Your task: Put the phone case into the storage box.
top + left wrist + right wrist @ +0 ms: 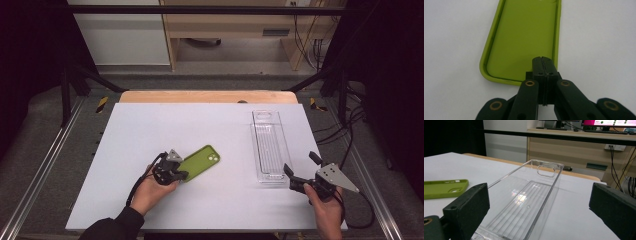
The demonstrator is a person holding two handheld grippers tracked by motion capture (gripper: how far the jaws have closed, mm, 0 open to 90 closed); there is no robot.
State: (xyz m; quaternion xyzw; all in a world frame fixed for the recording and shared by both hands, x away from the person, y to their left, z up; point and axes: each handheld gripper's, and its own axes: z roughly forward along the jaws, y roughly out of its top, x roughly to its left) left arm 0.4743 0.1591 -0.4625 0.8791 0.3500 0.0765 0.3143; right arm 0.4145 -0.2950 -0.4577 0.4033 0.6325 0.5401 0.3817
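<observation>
**Green case pinched, clear box waiting**

While our left gripper has its jaws shut tight on the near edge of the green phone case on the worktop, our right gripper holds its jaws wide by the clear box, gripping nothing.

Phone case on the table, left of centre, left gripper at its near end, tray lying to the right, right gripper at the tray's near end

Left gripper with jaws pressed fully together, pinching a thin edge, left hand wrapped behind. Right gripper with jaws spread wide, nothing between, right hand gripping behind.
</observation>
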